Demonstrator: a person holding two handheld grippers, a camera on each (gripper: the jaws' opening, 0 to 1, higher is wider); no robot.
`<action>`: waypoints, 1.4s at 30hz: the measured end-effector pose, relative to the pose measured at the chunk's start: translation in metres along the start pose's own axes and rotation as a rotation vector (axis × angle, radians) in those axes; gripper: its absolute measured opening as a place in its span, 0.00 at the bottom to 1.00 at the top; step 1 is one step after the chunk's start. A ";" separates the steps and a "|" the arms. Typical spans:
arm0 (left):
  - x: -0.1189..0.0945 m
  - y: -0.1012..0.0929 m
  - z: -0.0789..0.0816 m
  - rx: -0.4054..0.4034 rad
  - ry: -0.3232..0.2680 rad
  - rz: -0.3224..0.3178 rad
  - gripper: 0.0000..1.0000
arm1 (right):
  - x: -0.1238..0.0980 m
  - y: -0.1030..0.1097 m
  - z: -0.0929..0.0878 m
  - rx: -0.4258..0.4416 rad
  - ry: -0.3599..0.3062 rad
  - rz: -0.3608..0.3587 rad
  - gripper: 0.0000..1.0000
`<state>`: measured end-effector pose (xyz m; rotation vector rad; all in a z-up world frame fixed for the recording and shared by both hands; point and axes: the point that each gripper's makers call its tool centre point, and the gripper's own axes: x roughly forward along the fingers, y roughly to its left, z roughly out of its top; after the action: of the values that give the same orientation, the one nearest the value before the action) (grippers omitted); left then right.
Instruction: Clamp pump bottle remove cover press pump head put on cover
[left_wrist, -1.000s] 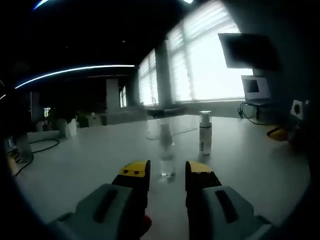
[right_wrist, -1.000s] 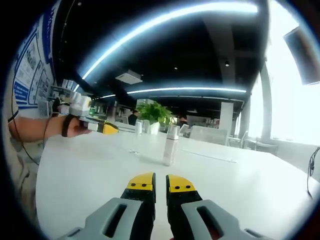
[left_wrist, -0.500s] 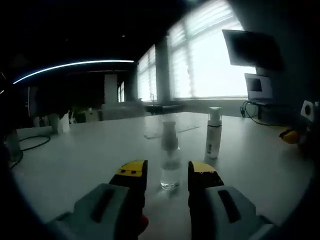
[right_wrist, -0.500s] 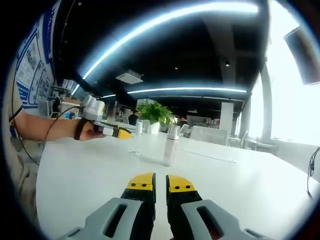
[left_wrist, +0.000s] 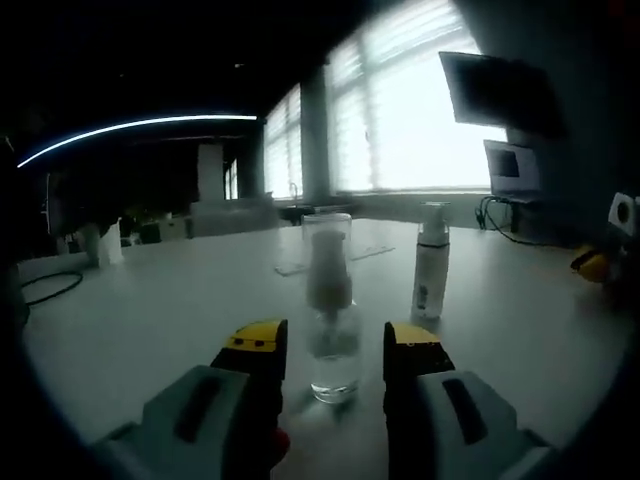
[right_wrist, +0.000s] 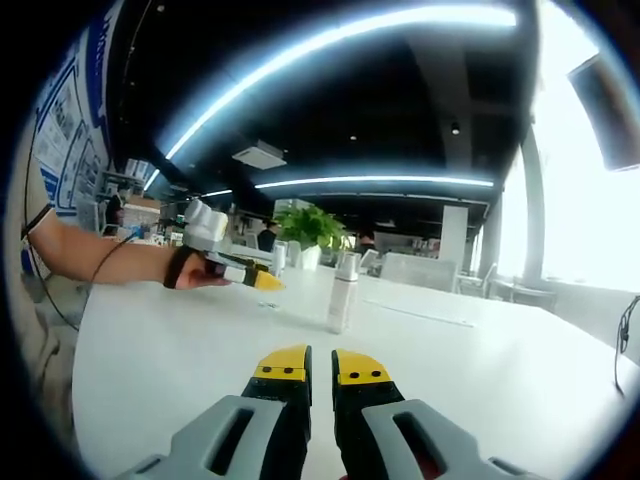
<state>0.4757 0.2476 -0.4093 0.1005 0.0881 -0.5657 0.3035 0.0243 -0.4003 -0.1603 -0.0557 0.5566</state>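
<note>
L gripper (left_wrist: 334, 350) is closing in on the clear pump bottle (left_wrist: 330, 300), now between its wide-open jaws mid-tabletop (left_wrist: 150, 300), nothing held yet; R gripper (right_wrist: 321, 366) is waiting nr the front edge, jaws almost together, empty; clamp is imminent, cover still on.

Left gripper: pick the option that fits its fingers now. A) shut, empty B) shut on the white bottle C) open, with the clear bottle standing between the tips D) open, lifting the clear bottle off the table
C: the left gripper has its fingers apart either side of the clear bottle, which stands on the table.
</note>
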 end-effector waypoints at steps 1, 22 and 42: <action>0.002 0.001 -0.001 0.002 0.005 0.003 0.31 | 0.000 0.000 0.000 0.000 0.000 0.000 0.04; 0.012 0.006 -0.002 -0.093 -0.039 0.025 0.16 | 0.000 0.001 -0.001 -0.001 0.007 0.001 0.03; 0.010 0.002 -0.002 -0.089 -0.045 0.022 0.16 | 0.000 0.008 0.009 -0.043 -0.047 0.047 0.00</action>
<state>0.4851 0.2447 -0.4125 0.0017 0.0680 -0.5406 0.2986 0.0325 -0.3925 -0.1907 -0.1098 0.6061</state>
